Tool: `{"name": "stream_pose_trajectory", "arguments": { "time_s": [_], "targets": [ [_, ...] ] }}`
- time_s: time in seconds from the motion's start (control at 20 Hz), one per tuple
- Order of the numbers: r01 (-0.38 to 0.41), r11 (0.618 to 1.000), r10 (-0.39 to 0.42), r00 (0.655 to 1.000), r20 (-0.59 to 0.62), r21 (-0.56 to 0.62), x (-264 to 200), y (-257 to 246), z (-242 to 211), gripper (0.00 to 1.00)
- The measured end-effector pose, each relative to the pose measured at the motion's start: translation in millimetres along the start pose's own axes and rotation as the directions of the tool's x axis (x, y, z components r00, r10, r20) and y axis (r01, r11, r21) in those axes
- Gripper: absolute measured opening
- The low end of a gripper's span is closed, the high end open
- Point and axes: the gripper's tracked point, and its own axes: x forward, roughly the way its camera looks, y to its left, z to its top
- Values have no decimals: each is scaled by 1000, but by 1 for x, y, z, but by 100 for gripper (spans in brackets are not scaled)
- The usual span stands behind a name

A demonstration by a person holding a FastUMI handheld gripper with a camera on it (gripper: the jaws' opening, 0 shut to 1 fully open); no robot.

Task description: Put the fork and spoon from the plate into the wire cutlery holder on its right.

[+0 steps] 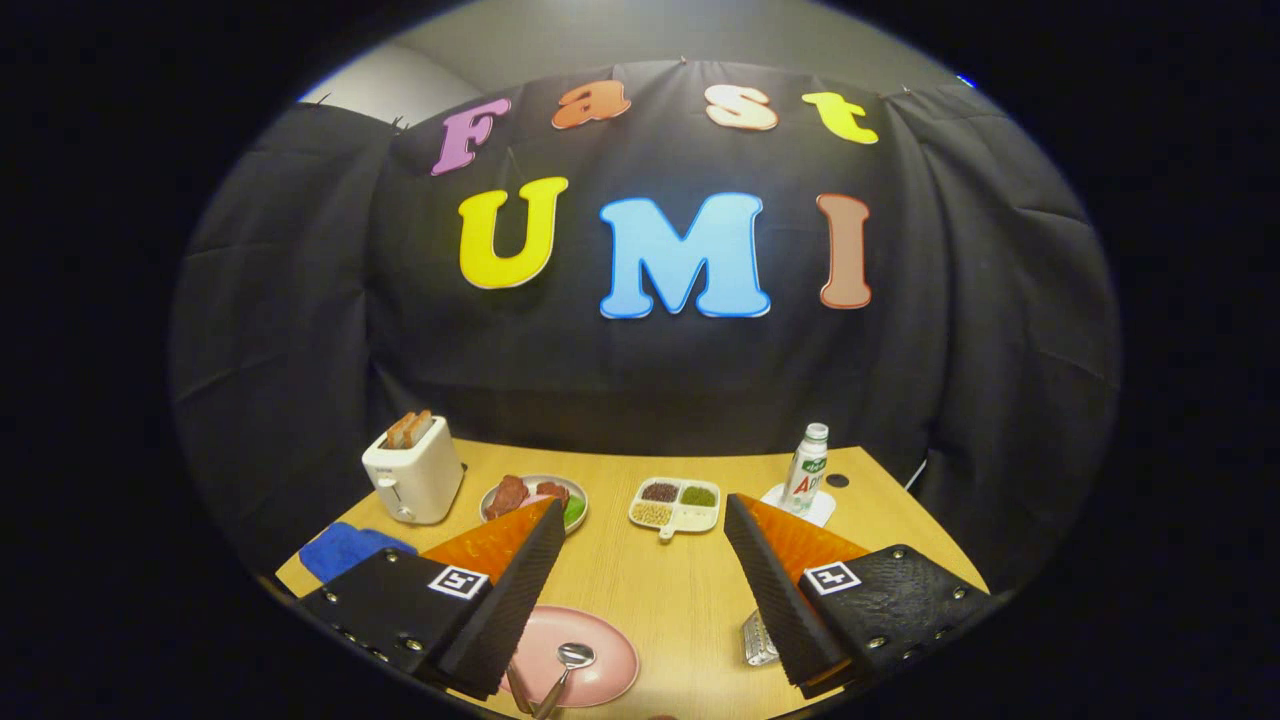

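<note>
A wooden surface [650,590] stands in front of a black cloth wall. The hand-held gripper [640,515] hangs above it with its two fingers spread wide apart and nothing between them.

A pink plate [600,650] is the main landmark. It lies on the near part of the surface, beneath and just inside the gripper's left finger. A spoon [570,662] rests on the plate with its bowl toward the middle and its handle running toward the near edge. A second thin handle [517,690] lies beside it, half hidden by the finger; it may be the fork, but I cannot tell.

To the right of the plate, partly hidden by the gripper's right finger, a bit of shiny wire holder [757,637] shows on the surface.

Beyond the plate, further back, sits a grey dish [575,497] with brown pieces of food and something green in it. To the right of that dish is a pale tray [675,505] split into four compartments, each holding grains or beans of a different colour.

Back and to the left of the plate stands a white toaster [412,478] with two slices of toast sticking up from it. A blue cloth [345,548] lies near the toaster, at the surface's left edge.

Back and to the right of the plate, a small white bottle [806,470] stands upright on a white coaster [822,510].
</note>
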Motion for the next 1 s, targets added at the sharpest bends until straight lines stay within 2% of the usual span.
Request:
{"name": "stream_pose_trajectory", "arguments": {
  "time_s": [0.25,0.6,0.8,0.85,0.95,1.0],
  "targets": [
    [-67,996,76,977,-200,54,20,31,-81,99],
    [-78,991,115,903,-414,105,29,54,-171,99],
    [-75,989,130,853,-506,128,27,65,-211,92],
    [-74,988,133,839,-527,132,25,68,-221,83],
    [-71,988,136,814,-564,136,22,72,-235,82],
    [-63,989,127,810,-572,131,22,73,-238,73]
  ]
}}
